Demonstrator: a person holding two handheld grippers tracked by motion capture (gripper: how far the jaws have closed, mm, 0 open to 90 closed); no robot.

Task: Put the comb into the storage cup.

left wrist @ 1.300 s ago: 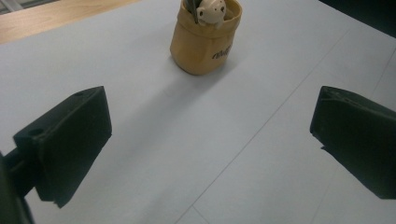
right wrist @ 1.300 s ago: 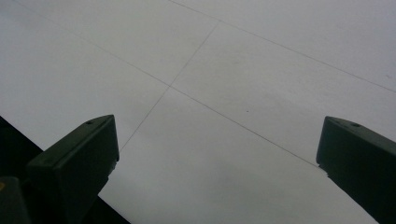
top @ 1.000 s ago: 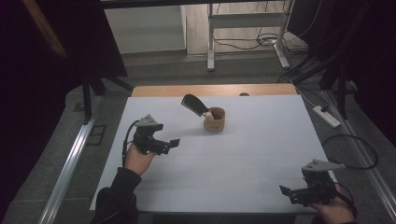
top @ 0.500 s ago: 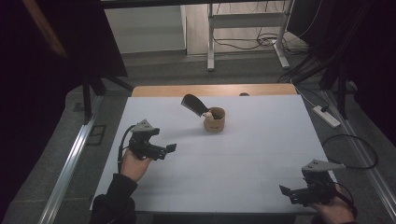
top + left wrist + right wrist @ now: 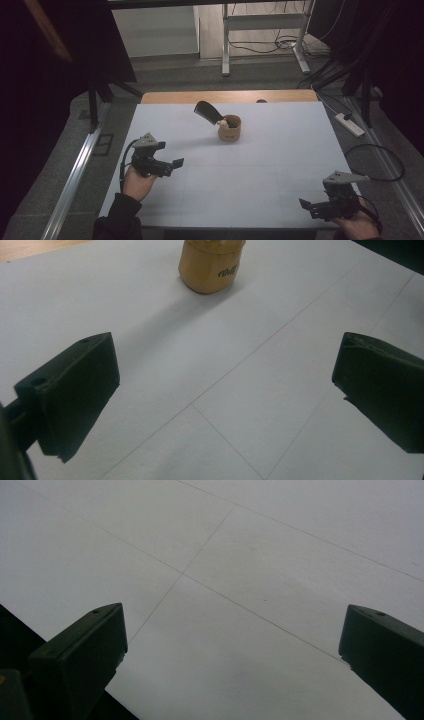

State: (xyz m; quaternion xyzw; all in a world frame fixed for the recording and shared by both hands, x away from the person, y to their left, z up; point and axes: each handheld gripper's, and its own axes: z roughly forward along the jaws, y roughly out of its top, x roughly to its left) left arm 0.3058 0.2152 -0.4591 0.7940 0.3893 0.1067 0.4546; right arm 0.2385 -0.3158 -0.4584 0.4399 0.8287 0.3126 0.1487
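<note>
A tan cup (image 5: pixel 229 128) stands on the white table (image 5: pixel 270 150) toward the back middle, with a black spatula-like tool (image 5: pixel 208 111) leaning out of it to the left. In the left gripper view the cup (image 5: pixel 212 264) sits ahead at the top. My left gripper (image 5: pixel 172 165) hovers at the table's left side, jaws wide apart and empty, pointing right. My right gripper (image 5: pixel 309 206) is at the front right corner, open with nothing between its jaws, pointing left over bare table (image 5: pixel 240 580).
The table's front edge runs just below both hands. A wooden strip (image 5: pixel 230 96) borders the far edge. A metal frame (image 5: pixel 260 35), cables and a power strip (image 5: pixel 351 125) lie on the floor beyond and to the right.
My left gripper has drawn back toward the front left, away from the cup. The right gripper has stayed put.
</note>
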